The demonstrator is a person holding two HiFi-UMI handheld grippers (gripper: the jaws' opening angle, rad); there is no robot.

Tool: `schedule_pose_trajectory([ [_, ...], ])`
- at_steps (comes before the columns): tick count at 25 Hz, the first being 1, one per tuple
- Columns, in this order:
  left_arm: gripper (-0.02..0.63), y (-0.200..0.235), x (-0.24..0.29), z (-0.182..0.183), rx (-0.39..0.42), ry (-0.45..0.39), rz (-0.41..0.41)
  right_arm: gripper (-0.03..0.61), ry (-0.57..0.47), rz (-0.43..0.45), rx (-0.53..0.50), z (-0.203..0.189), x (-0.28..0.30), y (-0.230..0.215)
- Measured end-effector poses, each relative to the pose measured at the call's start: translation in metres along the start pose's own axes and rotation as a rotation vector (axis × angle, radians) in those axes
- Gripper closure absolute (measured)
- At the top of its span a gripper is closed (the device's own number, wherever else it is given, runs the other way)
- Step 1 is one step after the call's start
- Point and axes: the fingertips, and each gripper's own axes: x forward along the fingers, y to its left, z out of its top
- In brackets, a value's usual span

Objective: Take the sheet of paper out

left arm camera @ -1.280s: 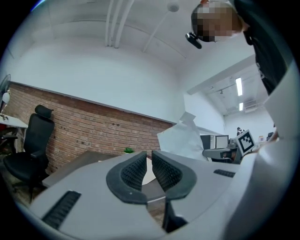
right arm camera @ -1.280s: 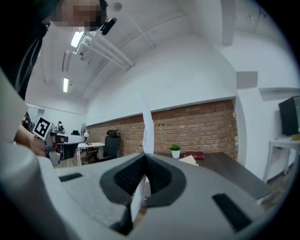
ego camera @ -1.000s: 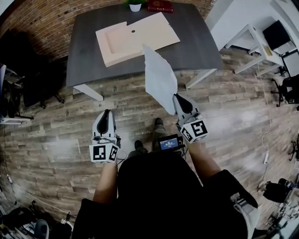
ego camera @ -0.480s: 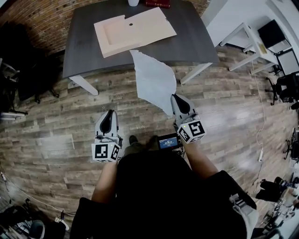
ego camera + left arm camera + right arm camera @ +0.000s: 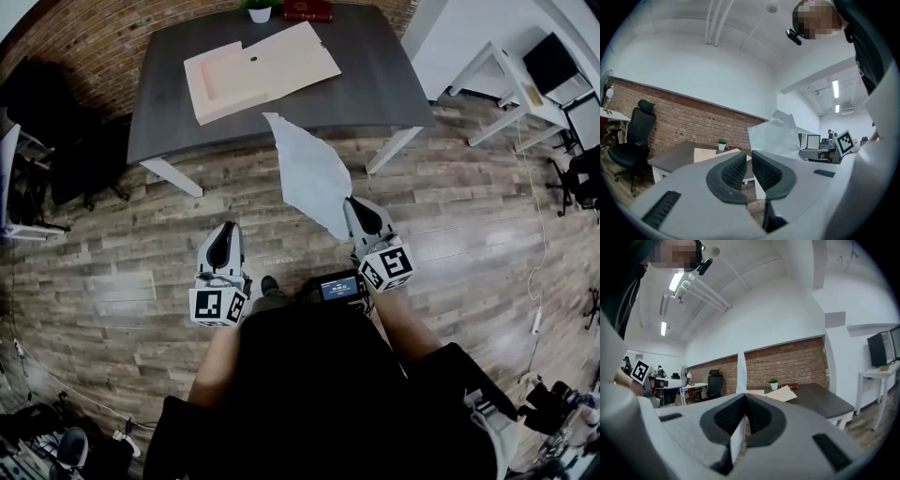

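A dark grey worktop [image 5: 375,84] on white legs stands on a wood-plank floor [image 5: 122,272], before a red brick wall [image 5: 84,37]. At its far edge a small potted plant [image 5: 260,9] sits just beside a red book [image 5: 307,11]. A black office chair [image 5: 84,159] stands to the left. To the right is a white desk [image 5: 506,84] bearing a dark monitor [image 5: 548,64].

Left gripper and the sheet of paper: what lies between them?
Head view: only bare wood floor shows between the left gripper and the sheet of paper, which the right gripper holds.
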Motion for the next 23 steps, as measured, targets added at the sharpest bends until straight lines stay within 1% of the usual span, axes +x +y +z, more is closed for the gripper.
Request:
schedule_pose_trajectory([
  [3, 0.586, -0.017, 0.001, -0.007, -0.001, 0.006, 0.011, 0.572, -0.007, 0.014, 0.006, -0.003, -0.011, -0.01],
  [7, 0.586, -0.03, -0.003, -0.014, -0.03, 0.006, 0.04, 0.573, -0.02, 0.035, 0.008, -0.008, -0.024, -0.018],
  [10, 0.586, -0.04, -0.003, -0.019, -0.026, 0.011, 0.049, 0.574, -0.021, 0.038, 0.005, -0.011, -0.034, -0.029],
  [13, 0.586, -0.053, -0.002, -0.021, -0.02, 0.02, 0.043, 0.574, -0.018, 0.038, 0.017, -0.014, -0.044, -0.039],
  [17, 0.586, -0.07, 0.005, -0.025, -0.011, 0.034, 0.025, 0.574, -0.005, 0.057, 0.028, -0.019, -0.053, -0.046],
  [23, 0.586, -0.091, 0.019, -0.028, -0.017, 0.038, 0.006, 0.573, 0.003, 0.067, 0.035, -0.024, -0.06, -0.059],
])
